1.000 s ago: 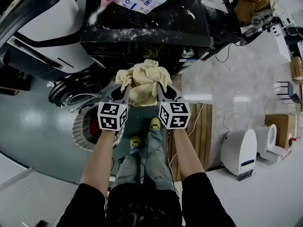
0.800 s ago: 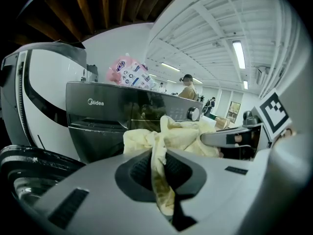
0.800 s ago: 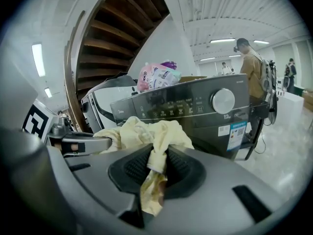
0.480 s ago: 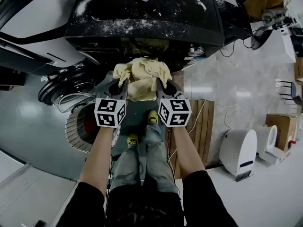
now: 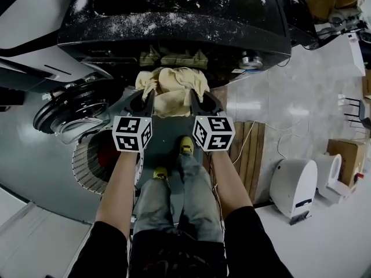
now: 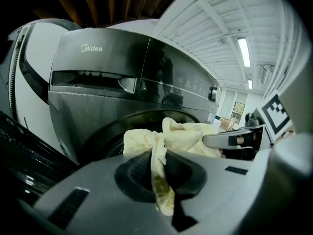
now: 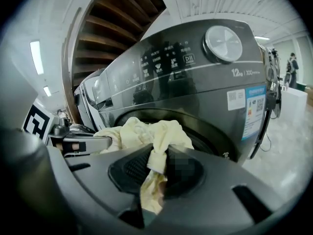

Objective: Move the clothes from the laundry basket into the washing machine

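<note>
A pale yellow cloth [image 5: 171, 90] hangs bunched between my two grippers, right in front of the dark washing machine [image 5: 174, 22]. My left gripper [image 5: 148, 97] is shut on the cloth's left side, and a fold [image 6: 157, 168] is pinched between its pads. My right gripper [image 5: 195, 97] is shut on the right side, with a fold [image 7: 155, 165] clamped in its jaws. Behind the cloth, the round drum opening [image 7: 210, 131] shows in both gripper views. The machine's open door [image 5: 64, 106] swings out at the left. The laundry basket [image 5: 95, 158] sits on the floor under my left arm.
A second white machine [image 5: 26, 33] stands left of the dark one. A wooden pallet [image 5: 246, 155] and cables lie on the floor at the right, beside a white appliance [image 5: 293, 187] and a cardboard box [image 5: 345, 152]. The person's legs and yellow shoes [image 5: 186, 146] are below the grippers.
Both grippers have sunk together with the cloth and moved closer to the washing machine's front. The cloth now hangs at the drum opening. The grips have not changed.
</note>
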Demonstrator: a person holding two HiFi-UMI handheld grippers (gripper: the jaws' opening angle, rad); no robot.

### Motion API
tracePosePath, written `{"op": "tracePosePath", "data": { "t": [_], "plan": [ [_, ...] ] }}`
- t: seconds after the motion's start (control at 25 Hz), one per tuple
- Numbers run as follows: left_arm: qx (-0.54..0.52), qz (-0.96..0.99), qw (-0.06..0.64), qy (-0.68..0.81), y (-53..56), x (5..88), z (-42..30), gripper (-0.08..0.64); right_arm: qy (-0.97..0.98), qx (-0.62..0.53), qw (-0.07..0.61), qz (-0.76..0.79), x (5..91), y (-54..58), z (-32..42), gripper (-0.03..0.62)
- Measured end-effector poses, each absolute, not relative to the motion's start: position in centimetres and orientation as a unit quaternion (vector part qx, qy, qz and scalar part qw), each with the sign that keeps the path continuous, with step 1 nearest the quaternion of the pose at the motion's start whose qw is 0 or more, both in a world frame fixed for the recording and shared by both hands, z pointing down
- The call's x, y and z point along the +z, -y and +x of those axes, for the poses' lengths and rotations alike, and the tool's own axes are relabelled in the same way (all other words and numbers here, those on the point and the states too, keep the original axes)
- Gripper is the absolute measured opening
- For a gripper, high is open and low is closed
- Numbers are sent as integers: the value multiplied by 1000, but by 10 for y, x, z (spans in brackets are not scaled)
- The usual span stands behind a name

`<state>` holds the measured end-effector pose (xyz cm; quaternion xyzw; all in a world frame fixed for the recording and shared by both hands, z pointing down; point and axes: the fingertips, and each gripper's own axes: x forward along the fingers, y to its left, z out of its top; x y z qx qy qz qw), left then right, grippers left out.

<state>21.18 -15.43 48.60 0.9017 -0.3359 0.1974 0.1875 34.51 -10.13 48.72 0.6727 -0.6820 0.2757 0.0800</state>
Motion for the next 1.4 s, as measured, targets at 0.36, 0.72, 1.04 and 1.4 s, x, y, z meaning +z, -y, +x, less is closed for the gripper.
{"op": "tracePosePath", "data": {
  "t": [0.36, 0.72, 1.04, 1.4],
  "plan": [
    [179, 904, 165, 352, 175, 542, 218, 26, 694, 254, 66, 670, 544, 119, 355, 60],
    [158, 908, 143, 361, 197, 583, 223, 26, 699, 235, 51, 674, 583, 145, 364, 59],
    [124, 914, 116, 369, 229, 603, 235, 26, 709, 200, 34, 675, 600, 176, 371, 60],
    [98, 922, 71, 367, 253, 637, 244, 26, 711, 167, 11, 683, 634, 199, 377, 60]
  ]
}}
